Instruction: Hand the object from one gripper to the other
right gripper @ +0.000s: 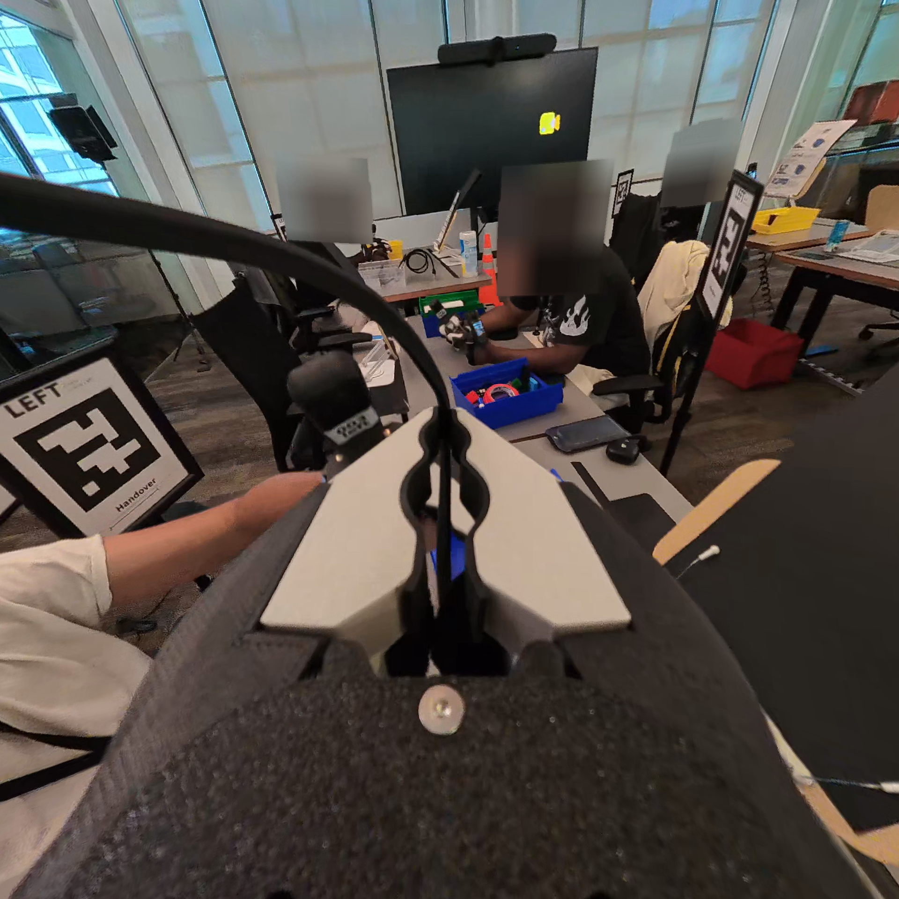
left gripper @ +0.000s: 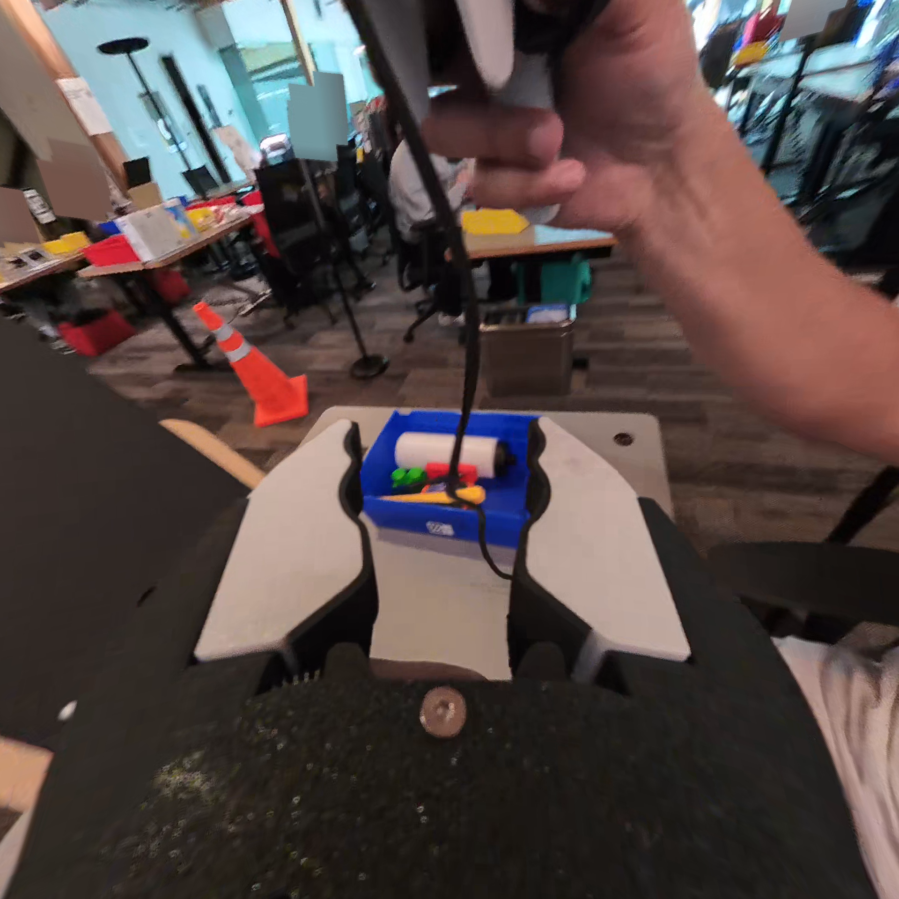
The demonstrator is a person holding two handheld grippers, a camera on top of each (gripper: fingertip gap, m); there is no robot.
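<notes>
A black cable [left gripper: 468,340] hangs from my right gripper [left gripper: 486,53], which a hand holds at the top of the left wrist view. The cable drops between the fingers of my left gripper [left gripper: 443,428], which is open and empty, without touching either. Its lower end curls over the front of a blue bin [left gripper: 506,508] on a grey table [left gripper: 438,608]. In the right wrist view my right gripper [right gripper: 443,418] is shut on the cable [right gripper: 243,243], which arcs away up and left.
The bin holds a white roll [left gripper: 438,450] and small green, red and yellow items. An orange cone [left gripper: 262,369] and a trash can [left gripper: 528,357] stand on the floor beyond. A marker board [right gripper: 92,447], another blue bin [right gripper: 511,396] and a seated person [right gripper: 579,331] are nearby. The tips of one gripper are about 12 centimeters away from the tips of the other.
</notes>
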